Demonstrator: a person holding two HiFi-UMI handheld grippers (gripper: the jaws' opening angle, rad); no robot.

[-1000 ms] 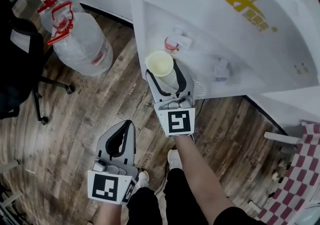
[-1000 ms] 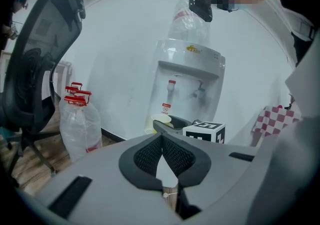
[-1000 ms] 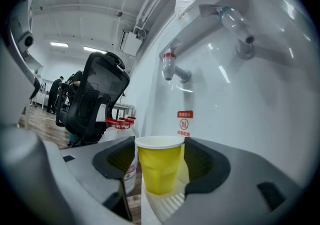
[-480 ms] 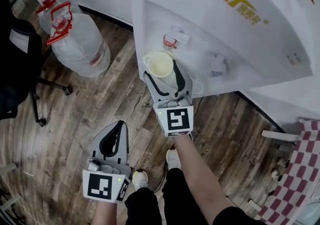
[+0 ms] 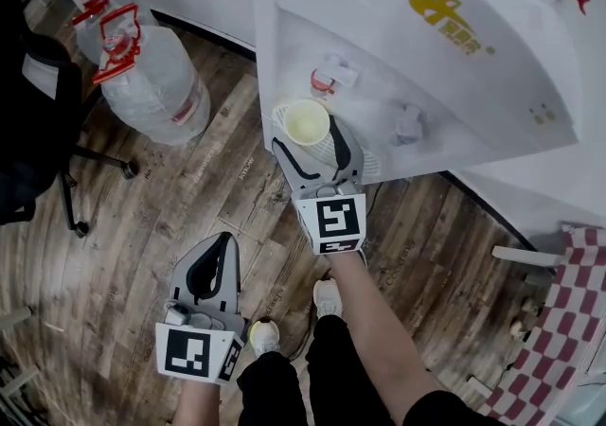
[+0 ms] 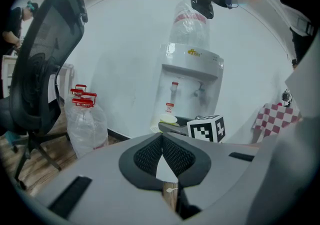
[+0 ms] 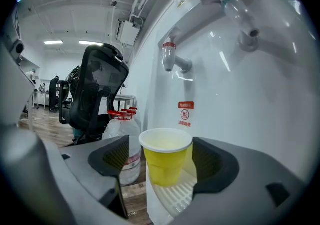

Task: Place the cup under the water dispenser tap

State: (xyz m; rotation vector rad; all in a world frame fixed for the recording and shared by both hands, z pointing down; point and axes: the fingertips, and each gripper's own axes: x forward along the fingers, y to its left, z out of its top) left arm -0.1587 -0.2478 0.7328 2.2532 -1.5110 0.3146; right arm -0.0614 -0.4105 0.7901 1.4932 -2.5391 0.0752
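Observation:
A yellow paper cup (image 5: 307,121) (image 7: 166,156) stands upright on the white ribbed drip tray (image 5: 369,167) (image 7: 175,196) of the water dispenser (image 5: 426,55), below the red-capped tap (image 5: 325,83) (image 7: 170,55). My right gripper (image 5: 309,133) (image 7: 167,161) reaches level around the cup and its jaws are opening. The left pad stands clear of the cup and the right pad lies close beside it. My left gripper (image 5: 223,242) (image 6: 162,141) hangs lower over the wooden floor, shut on nothing.
A second, blue tap (image 5: 407,121) (image 7: 240,19) sits to the right of the red one. Two large water bottles (image 5: 151,83) with red handles stand on the floor to the left, beside a black office chair (image 5: 38,121). A red-checked cloth (image 5: 559,339) lies at the lower right.
The right jaws have spread apart from the cup, which now stands on the drip tray. The left gripper has drifted slightly down and left.

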